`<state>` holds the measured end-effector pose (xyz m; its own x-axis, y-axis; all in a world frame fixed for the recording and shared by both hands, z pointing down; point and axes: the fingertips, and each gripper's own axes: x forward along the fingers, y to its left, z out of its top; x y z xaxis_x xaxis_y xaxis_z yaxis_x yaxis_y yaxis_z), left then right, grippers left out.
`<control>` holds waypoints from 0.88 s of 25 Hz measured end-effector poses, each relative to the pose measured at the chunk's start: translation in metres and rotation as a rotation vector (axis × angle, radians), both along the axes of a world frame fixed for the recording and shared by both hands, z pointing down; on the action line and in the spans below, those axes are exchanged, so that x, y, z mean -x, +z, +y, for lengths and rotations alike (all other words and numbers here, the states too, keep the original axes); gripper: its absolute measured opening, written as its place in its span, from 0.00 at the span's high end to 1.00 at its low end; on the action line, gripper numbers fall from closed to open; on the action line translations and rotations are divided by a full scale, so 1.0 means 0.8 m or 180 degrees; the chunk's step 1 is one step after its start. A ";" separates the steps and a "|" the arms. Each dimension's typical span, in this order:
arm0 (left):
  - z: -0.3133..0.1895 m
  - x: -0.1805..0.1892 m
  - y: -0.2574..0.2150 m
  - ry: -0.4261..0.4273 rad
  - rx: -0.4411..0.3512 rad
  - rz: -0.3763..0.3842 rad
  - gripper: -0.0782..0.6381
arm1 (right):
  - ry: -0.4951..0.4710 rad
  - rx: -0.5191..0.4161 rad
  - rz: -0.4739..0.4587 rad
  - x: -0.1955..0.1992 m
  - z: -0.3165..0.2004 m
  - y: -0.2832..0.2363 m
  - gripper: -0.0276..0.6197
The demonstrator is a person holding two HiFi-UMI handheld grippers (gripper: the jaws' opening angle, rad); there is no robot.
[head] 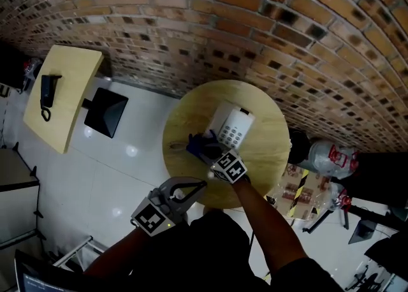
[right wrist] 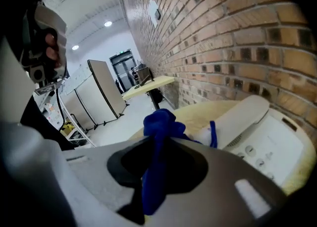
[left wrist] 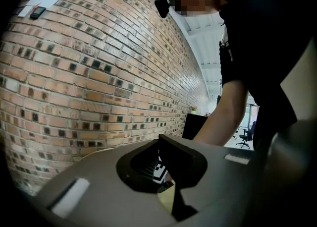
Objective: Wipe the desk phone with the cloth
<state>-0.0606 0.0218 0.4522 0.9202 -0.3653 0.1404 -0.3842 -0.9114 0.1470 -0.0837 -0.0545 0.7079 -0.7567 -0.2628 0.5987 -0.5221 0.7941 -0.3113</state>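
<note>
On the round wooden table (head: 268, 150) lies a white desk phone (head: 233, 125), its handset (right wrist: 242, 114) along its left side and its keys (right wrist: 280, 159) facing up. A blue cloth (head: 203, 146) hangs bunched just left of the phone's near end. My right gripper (head: 213, 155) is shut on that cloth (right wrist: 161, 124), which sticks out between the jaws beside the handset. My left gripper (head: 199, 185) hovers at the table's front left edge, away from the phone. Its jaws look shut with nothing between them (left wrist: 171, 181).
A brick wall (head: 255, 23) runs behind the table. At the left stands a rectangular wooden table (head: 64, 74) with a black handset (head: 48, 96), and a black box (head: 105, 112) on the white floor. Bags and bottles (head: 325, 157) crowd the floor to the right.
</note>
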 end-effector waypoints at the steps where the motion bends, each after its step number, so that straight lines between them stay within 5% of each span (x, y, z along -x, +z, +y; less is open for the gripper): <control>1: 0.001 -0.003 0.001 0.0012 0.0057 0.0008 0.89 | 0.0061 -0.0065 -0.0025 -0.009 -0.003 -0.013 0.86; 10: 0.017 -0.063 -0.013 0.0501 -0.0092 0.0103 0.89 | 0.1198 -0.0440 0.0128 -0.221 -0.029 -0.071 0.86; 14: 0.025 -0.080 0.001 0.0536 0.0199 0.0086 0.89 | 0.1530 -0.0307 0.0477 -0.318 -0.007 -0.030 0.85; 18: 0.033 -0.092 0.001 0.0795 -0.0138 -0.0073 0.89 | 0.1694 -0.0020 0.0723 -0.368 0.014 0.031 0.85; 22: 0.035 -0.090 0.015 0.0584 0.0320 -0.0062 0.89 | 0.1784 0.0313 0.0824 -0.384 0.026 0.083 0.85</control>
<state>0.0117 0.0501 0.4644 0.9668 -0.1752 0.1862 -0.2169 -0.9475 0.2348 0.2231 -0.0336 0.7742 -0.3470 -0.5122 0.7857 -0.9193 0.3518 -0.1766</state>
